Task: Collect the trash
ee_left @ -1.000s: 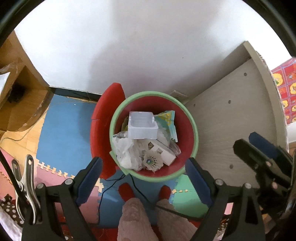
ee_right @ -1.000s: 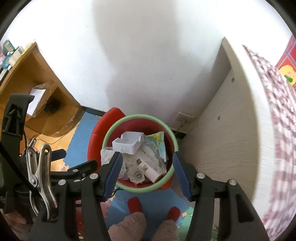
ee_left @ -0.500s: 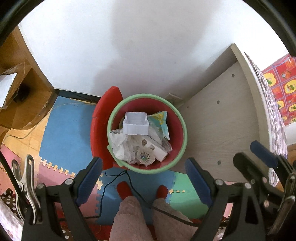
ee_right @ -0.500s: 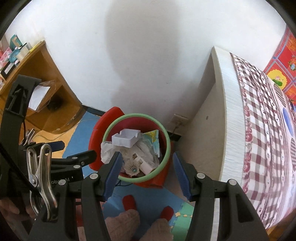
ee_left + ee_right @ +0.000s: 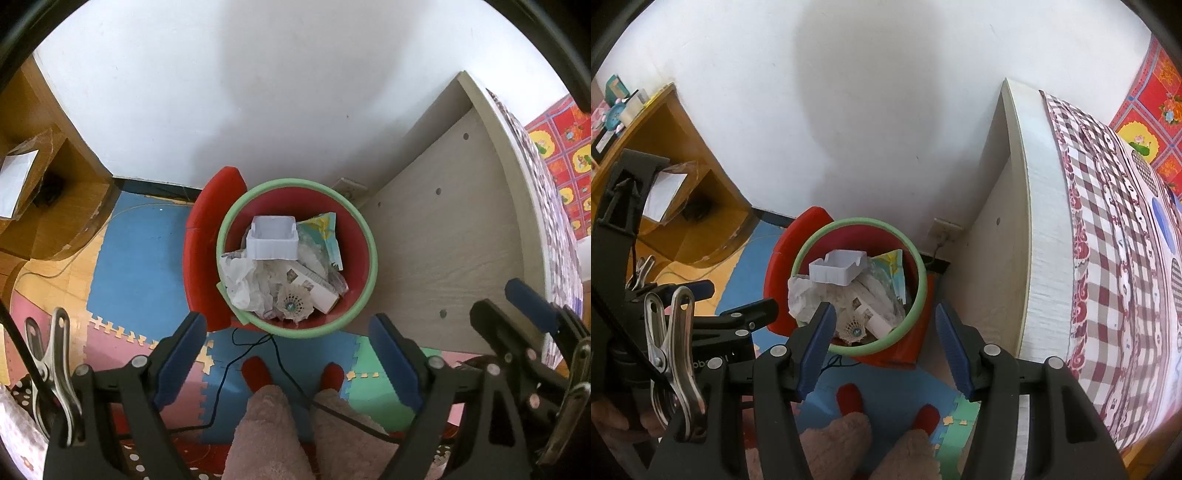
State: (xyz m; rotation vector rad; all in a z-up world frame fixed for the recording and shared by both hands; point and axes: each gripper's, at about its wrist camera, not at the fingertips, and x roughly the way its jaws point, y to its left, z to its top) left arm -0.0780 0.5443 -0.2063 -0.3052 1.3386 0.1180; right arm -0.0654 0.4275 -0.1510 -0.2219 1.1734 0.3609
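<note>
Here I hold my left tool (image 5: 288, 354) above the red bin (image 5: 360, 254), its blue pads spread wide with nothing between them. My right tool (image 5: 884, 349) hangs beside it, also spread and empty; in the left view it shows at the right edge (image 5: 524, 306).

The bin has a pale green rim and stands on the foam floor mat (image 5: 140, 258), against the white wall (image 5: 258, 92), just beside the pale wooden side panel of the bed (image 5: 454, 251). A red lid (image 5: 207, 236) leans at its left side.

The trash lies inside the bin: a white plastic tray (image 5: 273, 240) on top toward the wall, crumpled white paper (image 5: 240, 280) at the left, a yellow and teal wrapper (image 5: 325, 232) at the right, a shuttlecock (image 5: 293, 306) near the front rim, and a small white carton (image 5: 317, 291) next to it.

My legs in pink fuzzy trousers (image 5: 266, 432) and red socks (image 5: 256, 371) stand at the bin's near side, with a thin black cable (image 5: 225, 373) trailing across the mat. A checked cloth (image 5: 1108, 266) covers the bed, and a wooden shelf unit (image 5: 676, 192) stands at the left.
</note>
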